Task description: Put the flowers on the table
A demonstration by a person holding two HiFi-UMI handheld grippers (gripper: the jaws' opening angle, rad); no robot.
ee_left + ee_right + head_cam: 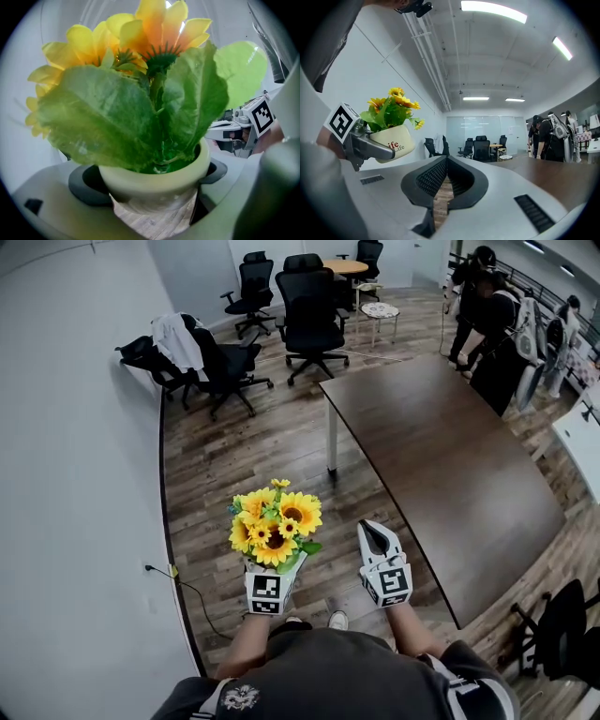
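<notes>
A cream pot of yellow sunflowers (275, 527) with green leaves is held up over the wooden floor, my left gripper (274, 576) shut on the pot. In the left gripper view the pot (157, 176) fills the space between the jaws and the flowers (154, 35) block most of the view. My right gripper (374, 538) is beside it on the right, shut with nothing in it; its pads (454, 178) meet at the tips. The right gripper view shows the pot (393, 140) at upper left. The dark brown table (441, 465) lies ahead to the right.
A white wall (75, 521) runs close on the left. Several black office chairs (309, 320) stand beyond the table's far end, with a small round table (380, 311). People (492, 329) stand at the far right. Another black chair (562, 624) sits near the table's near right corner.
</notes>
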